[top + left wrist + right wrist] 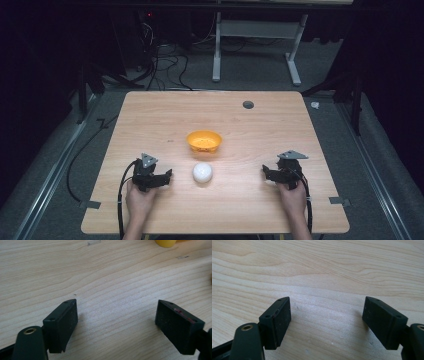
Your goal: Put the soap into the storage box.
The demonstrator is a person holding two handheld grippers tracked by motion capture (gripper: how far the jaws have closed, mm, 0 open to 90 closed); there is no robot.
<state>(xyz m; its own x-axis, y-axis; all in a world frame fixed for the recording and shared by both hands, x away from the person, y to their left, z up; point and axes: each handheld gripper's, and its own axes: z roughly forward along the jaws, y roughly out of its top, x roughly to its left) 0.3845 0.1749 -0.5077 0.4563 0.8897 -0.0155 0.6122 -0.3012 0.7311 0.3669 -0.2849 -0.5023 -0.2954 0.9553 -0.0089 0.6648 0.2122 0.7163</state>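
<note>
- Tongs first: our left gripper (169,174) and right gripper (264,171) both have jaws wide apart, holding nothing, low over the wooden table (150,115).
- We see a white ball (202,172) between them, just in front of the yellow bowl (204,141).
- We think the ball is smooth, light and may roll, so squeeze its middle gently.

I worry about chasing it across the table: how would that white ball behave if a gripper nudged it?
The white ball looks round and smooth, so it would probably roll off. It lies free on the table, apart from the orange bowl, so nothing would stop it sideways. Its glossy surface may slip between flat jaws.
</note>
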